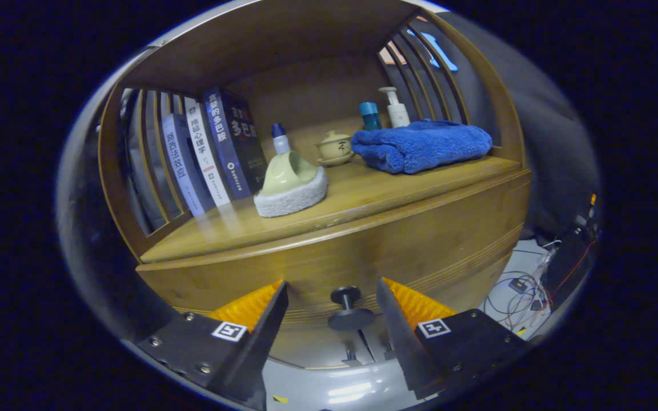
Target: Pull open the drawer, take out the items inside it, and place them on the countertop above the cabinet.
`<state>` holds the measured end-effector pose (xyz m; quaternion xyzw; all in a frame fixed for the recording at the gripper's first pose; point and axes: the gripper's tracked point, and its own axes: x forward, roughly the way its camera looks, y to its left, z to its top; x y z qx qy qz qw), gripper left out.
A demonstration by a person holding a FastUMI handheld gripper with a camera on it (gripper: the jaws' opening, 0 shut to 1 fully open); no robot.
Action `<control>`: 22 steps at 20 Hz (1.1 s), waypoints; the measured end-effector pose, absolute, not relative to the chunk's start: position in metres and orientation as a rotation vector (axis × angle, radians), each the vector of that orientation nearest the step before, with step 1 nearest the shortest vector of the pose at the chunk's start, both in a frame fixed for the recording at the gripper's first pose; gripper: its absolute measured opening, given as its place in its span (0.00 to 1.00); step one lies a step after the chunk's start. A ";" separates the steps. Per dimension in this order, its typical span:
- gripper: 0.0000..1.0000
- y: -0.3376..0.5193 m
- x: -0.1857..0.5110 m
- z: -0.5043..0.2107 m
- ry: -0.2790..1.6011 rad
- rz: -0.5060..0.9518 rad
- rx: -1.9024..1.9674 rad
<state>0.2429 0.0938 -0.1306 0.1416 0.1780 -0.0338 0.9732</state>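
Observation:
A wooden cabinet with a closed drawer front (363,251) stands just ahead of me. Its dark round knob (346,297) sticks out of the drawer front and sits between my two fingers, a little beyond their tips. My gripper (332,291) is open, with a gap on each side of the knob and neither finger touching it. Above the drawer runs the wooden countertop (363,191). The drawer's inside is hidden.
On the countertop stand several books (209,154) at the left, a pale green slipper-shaped holder with a bottle (290,182), a small lidded teacup (333,147), a folded blue towel (420,145), and two bottles (386,111) behind it. Cables (526,291) lie on the floor at right.

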 end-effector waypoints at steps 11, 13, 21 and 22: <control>0.57 0.076 0.175 -0.001 0.121 0.022 0.072; 0.46 0.090 0.156 0.014 0.102 0.135 0.057; 0.50 0.044 0.095 -0.003 0.180 0.359 -0.084; 0.51 0.031 0.090 -0.013 0.207 0.379 -0.100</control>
